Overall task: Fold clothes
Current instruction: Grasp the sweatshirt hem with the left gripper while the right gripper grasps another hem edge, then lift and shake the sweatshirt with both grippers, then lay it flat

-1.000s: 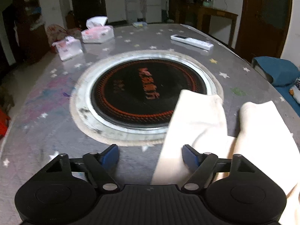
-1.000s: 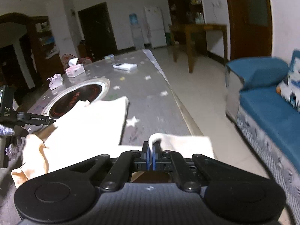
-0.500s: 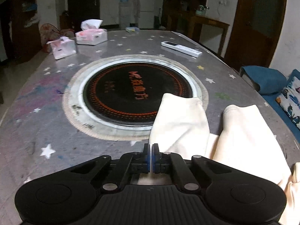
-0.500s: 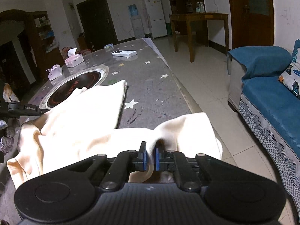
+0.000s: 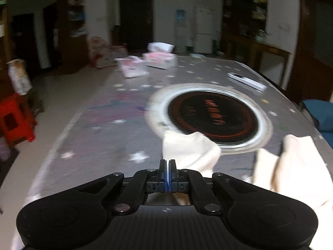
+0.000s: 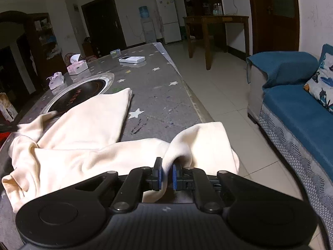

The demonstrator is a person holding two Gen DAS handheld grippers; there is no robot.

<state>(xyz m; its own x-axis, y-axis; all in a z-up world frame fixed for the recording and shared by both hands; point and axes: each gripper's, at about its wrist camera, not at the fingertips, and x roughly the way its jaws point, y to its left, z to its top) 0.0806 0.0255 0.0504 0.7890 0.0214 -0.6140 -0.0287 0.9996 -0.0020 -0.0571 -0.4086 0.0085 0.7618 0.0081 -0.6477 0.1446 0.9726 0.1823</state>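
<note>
Cream fabric, a soft garment (image 6: 83,137), lies rumpled across the near end of the grey star-printed table (image 6: 158,95), one limb reaching toward eleven o'clock onto the round black hotplate (image 6: 83,92). At six o'clock in the right wrist view, the right gripper (image 6: 166,175) pinches a raised fold of it between its blue pads, the cloth draping off the table edge just beyond. In the blurred left wrist view, the left gripper (image 5: 167,175) has its jaws pressed together on a thin edge of the same garment (image 5: 189,150), which rises at twelve to one o'clock. Tissue boxes (image 6: 77,66) and a white remote (image 6: 132,59) sit farther away.
</note>
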